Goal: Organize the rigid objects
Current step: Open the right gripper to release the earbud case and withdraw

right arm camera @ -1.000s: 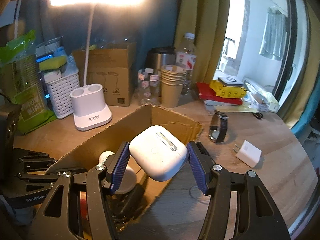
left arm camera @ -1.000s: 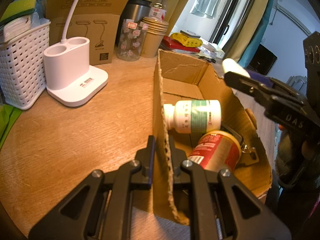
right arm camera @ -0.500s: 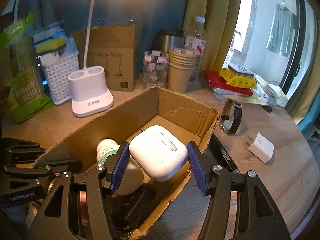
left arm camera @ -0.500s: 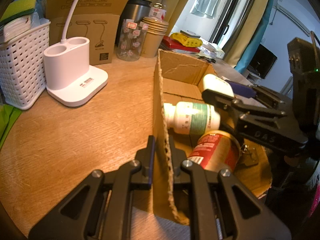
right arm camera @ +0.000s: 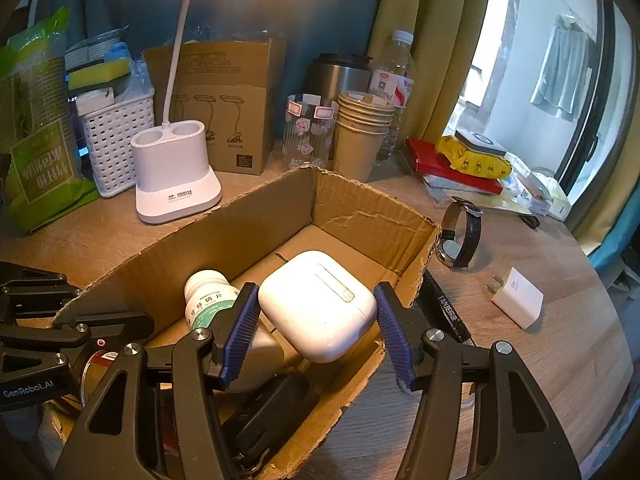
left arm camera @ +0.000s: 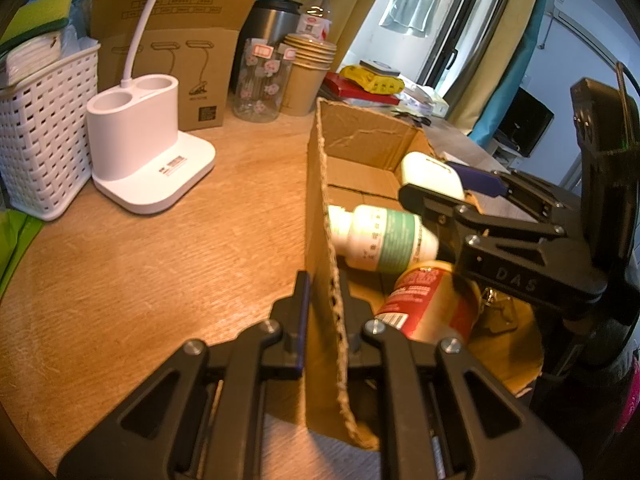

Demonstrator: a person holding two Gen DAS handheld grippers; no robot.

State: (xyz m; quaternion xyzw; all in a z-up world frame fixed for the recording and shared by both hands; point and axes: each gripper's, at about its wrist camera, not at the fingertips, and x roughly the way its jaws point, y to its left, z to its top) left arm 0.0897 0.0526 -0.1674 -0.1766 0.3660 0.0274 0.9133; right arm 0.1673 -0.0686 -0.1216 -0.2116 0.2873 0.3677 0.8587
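An open cardboard box (right arm camera: 362, 216) (left arm camera: 362, 142) lies on the wooden table. My left gripper (left arm camera: 322, 294) is shut on the box's near wall. My right gripper (right arm camera: 316, 314) (left arm camera: 448, 180) is shut on a white earbud case (right arm camera: 318, 304) (left arm camera: 430, 174) and holds it inside the box, above its floor. In the box lie a white pill bottle with a green label (right arm camera: 208, 300) (left arm camera: 378, 238), a red-labelled jar (left arm camera: 426, 300) and a black object (right arm camera: 272, 412).
On the table right of the box are a wristwatch (right arm camera: 460, 238), a black pen (right arm camera: 444, 306) and a white charger plug (right arm camera: 518, 298). Behind stand a white lamp base (right arm camera: 174, 176), a white basket (right arm camera: 116, 140), paper cups (right arm camera: 362, 132) and a glass jar (right arm camera: 308, 132).
My right gripper has carried the earbud case down and forward from above the box rim into the box. My left gripper has stayed shut on the box wall.
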